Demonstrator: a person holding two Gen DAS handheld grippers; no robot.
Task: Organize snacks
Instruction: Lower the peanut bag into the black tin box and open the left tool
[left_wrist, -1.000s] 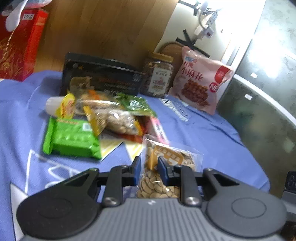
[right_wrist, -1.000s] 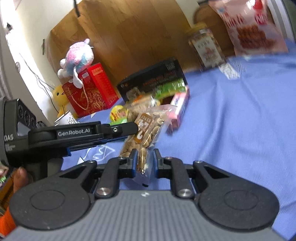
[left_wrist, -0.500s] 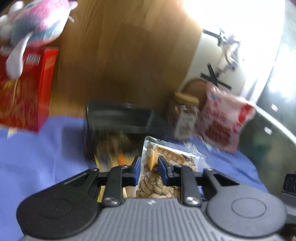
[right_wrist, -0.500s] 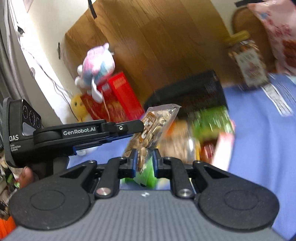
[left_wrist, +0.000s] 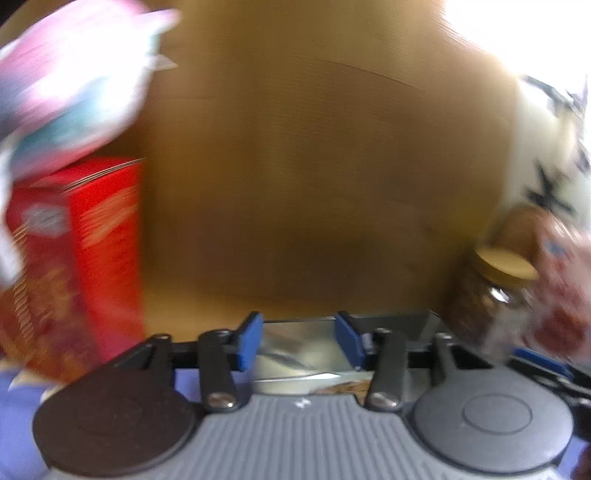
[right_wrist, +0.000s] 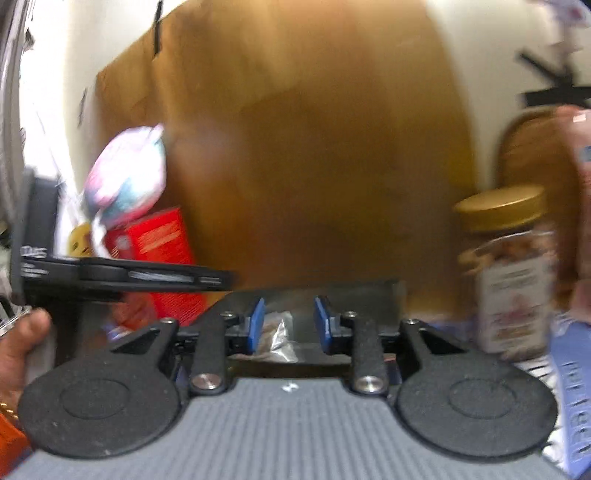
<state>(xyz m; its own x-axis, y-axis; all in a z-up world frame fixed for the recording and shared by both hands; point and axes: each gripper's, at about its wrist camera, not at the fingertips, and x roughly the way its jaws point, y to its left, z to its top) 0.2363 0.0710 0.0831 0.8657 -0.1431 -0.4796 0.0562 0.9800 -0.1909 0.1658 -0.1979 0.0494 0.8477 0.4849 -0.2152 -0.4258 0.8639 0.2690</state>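
Both views are motion-blurred. My left gripper (left_wrist: 299, 341) is open, its blue pads wide apart. A clear and silver nut packet (left_wrist: 306, 360) lies between and below them, over the black box (left_wrist: 399, 321). My right gripper (right_wrist: 287, 326) is also open. The same packet (right_wrist: 277, 338) rests loose near its left pad, inside the black box (right_wrist: 354, 291). The left gripper (right_wrist: 122, 275) also shows at the left of the right wrist view, held by a hand.
A red gift box (left_wrist: 77, 258) with a pink plush toy (left_wrist: 70, 96) on top stands at left. A nut jar with a gold lid (right_wrist: 513, 273) and a pink snack bag (left_wrist: 565, 288) stand at right. A wooden panel (left_wrist: 314, 166) rises behind. Blue cloth (right_wrist: 572, 373) covers the table.
Both grippers carried the nut packet up and forward to the black box, then opened and let it go. The view now faces the wooden panel.
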